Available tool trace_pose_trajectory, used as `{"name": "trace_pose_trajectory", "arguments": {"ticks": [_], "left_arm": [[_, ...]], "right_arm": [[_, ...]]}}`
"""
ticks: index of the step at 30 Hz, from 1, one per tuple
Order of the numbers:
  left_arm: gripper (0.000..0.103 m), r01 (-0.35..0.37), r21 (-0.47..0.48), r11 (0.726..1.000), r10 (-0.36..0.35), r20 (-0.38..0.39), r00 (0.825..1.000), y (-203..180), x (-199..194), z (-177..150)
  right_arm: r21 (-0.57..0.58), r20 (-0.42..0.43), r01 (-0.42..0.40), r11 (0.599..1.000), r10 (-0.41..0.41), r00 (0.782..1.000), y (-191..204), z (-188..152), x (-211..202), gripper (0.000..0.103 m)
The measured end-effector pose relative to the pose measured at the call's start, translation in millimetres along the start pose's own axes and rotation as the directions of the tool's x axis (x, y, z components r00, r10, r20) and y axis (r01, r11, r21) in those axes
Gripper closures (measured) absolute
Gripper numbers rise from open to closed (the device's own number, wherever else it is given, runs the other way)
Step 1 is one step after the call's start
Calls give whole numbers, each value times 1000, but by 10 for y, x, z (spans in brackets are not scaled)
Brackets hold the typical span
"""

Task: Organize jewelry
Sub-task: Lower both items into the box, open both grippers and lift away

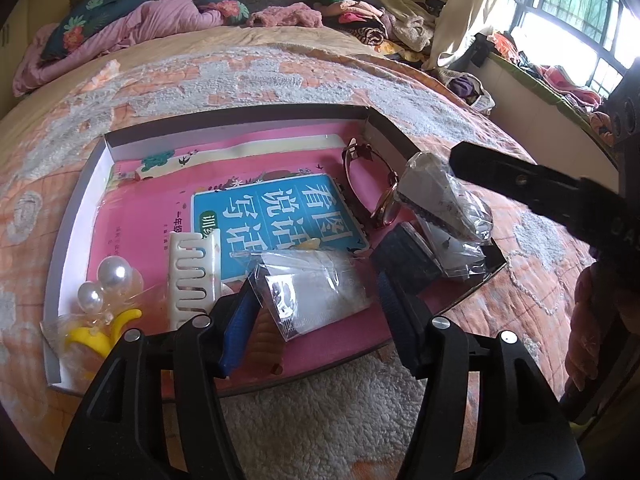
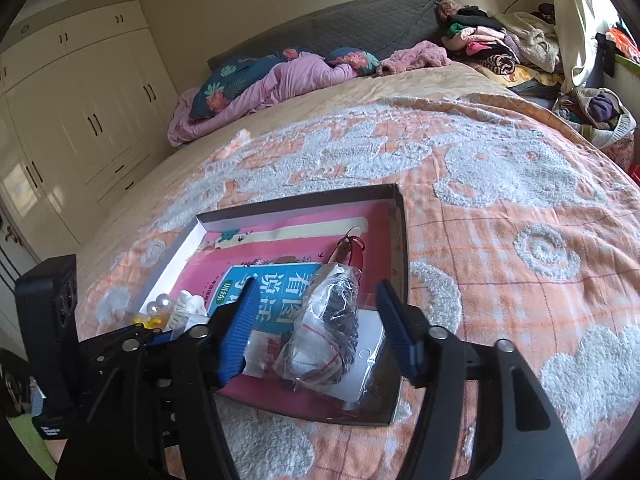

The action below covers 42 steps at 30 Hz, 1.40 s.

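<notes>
Left wrist view: the left gripper (image 1: pixel 316 300) gapes wide over a clear plastic jewelry packet (image 1: pixel 316 292), holding nothing, inside the shallow cardboard box (image 1: pixel 236 120); pearl earrings (image 1: pixel 106 282) lie at nine o'clock.

Right wrist view: the right gripper (image 2: pixel 316 328) spreads wide around a clear bag of dark beads (image 2: pixel 332 320), not pinching it.

My left gripper (image 1: pixel 316 300) has a matte black frame with two blue ribbed pads (image 1: pixel 240 320) and round silver screws at the finger joints. My right gripper (image 2: pixel 316 320) looks the same: black arms with slotted cut-outs, blue ribbed pads (image 2: pixel 240 324), silver screws. A black block on the left one carries small white lettering.
</notes>
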State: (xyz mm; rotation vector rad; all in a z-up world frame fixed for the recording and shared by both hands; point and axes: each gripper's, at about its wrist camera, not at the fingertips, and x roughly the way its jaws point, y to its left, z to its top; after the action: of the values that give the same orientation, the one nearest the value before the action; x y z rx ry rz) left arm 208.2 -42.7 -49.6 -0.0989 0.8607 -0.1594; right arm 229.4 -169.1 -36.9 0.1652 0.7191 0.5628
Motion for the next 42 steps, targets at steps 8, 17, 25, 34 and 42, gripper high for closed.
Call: {"name": "trace_pose_trajectory", "arguments": {"ticks": [8, 17, 25, 34, 42], "left_arm": [[40, -4, -9, 1000, 4, 6, 1000, 30, -103, -10], [22, -33, -12, 999, 34, 58, 998, 45, -350, 58], [10, -52, -34, 998, 55, 119, 991, 77, -727, 55], [10, -45, -70, 997, 55, 157, 986, 152, -1086, -66], [10, -59, -100, 993, 76, 170, 983, 211, -1303, -315]], "right_arm": [[16, 44, 2, 1000, -3, 999, 45, -11, -253, 14], [40, 73, 1, 999, -4, 997, 60, -31, -472, 13], [36, 103, -38, 999, 34, 994, 201, -69, -734, 13], [-15, 124, -46, 999, 47, 991, 443, -221, -1060, 13], [-53, 121, -17, 998, 23, 992, 587, -429, -1170, 13]]}}
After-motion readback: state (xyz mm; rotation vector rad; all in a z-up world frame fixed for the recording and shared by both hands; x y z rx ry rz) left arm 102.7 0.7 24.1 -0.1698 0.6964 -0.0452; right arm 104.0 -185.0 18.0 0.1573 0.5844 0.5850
